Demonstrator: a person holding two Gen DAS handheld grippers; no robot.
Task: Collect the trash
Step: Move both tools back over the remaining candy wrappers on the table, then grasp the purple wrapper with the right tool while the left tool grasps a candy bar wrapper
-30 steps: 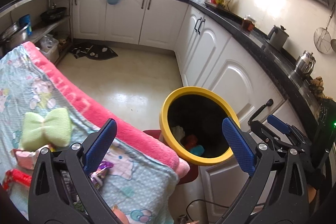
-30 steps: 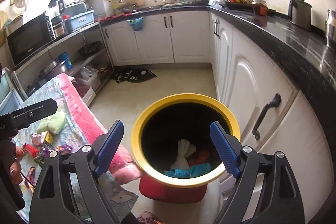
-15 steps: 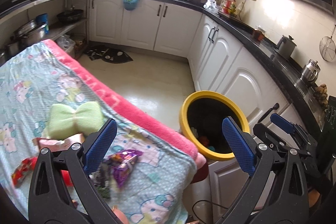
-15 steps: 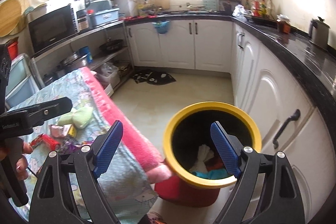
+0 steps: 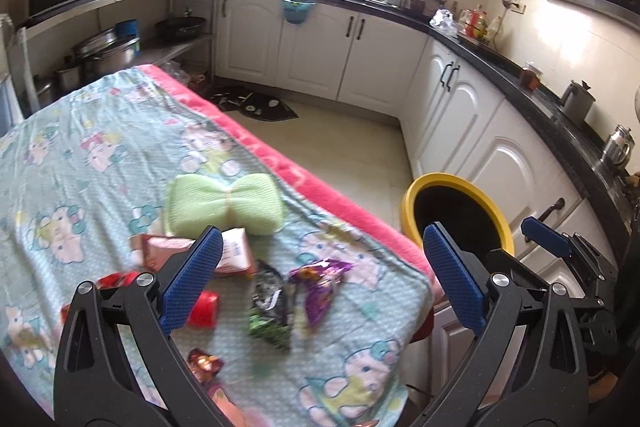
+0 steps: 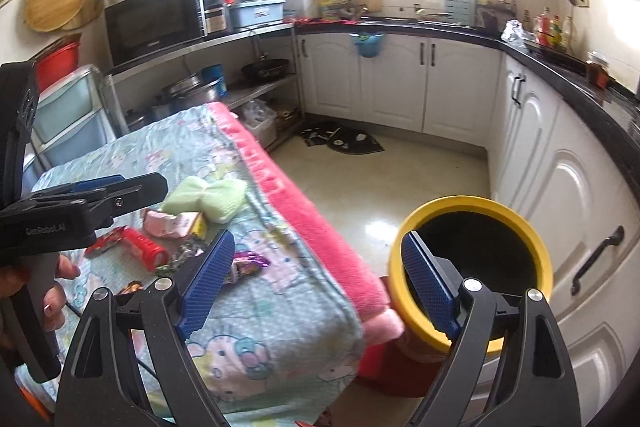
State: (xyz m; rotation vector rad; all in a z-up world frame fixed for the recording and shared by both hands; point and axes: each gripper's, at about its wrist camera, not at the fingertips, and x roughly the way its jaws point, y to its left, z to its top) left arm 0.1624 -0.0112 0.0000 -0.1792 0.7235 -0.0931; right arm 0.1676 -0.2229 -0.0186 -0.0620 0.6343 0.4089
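1. As both views have swung off the bin and over to the trash pile compared with a second ago, the yellow-rimmed round black bin (image 5: pixel 456 211) that filled the middle of each frame now sits off to the right, beside the white cabinet doors (image 5: pixel 516 163) and just past the pink blanket edge (image 5: pixel 304 179)
2. Left tool (image 5: pixel 320 283): blue pads wide apart, nothing between them, hovering above the counter covered by the pale blue cartoon-print blanket (image 5: pixel 100 155)
3. Right tool (image 6: pixel 316 287): pads also wide apart and empty, one pad over the blanket corner, the other in front of the bin rim (image 6: pixel 472 205)
4. Trash now in reach on the blanket: purple shiny foil wrapper (image 5: pixel 320 283), dark green-and-black crumpled wrapper (image 5: pixel 270 311), red cylindrical packet (image 5: pixel 202 309), pink-and-white flat packet (image 5: pixel 192 253), small brown-red wrapper (image 5: pixel 204 363) near the bottom edge
5. Pale green bow-shaped sponge cloth (image 5: pixel 226 205) lies just behind the wrappers; can't tell if it counts as trash
6. Bin inside reads dark in both current views, contents not visible now
7. Judgement: one drop looks finished and both tools are heading back for the next pick; purple wrapper sits closest to centre of the left tool, likely next target
8. Risk: wrappers are thin, flat and bunched, so a pinch may grab blanket fabric too
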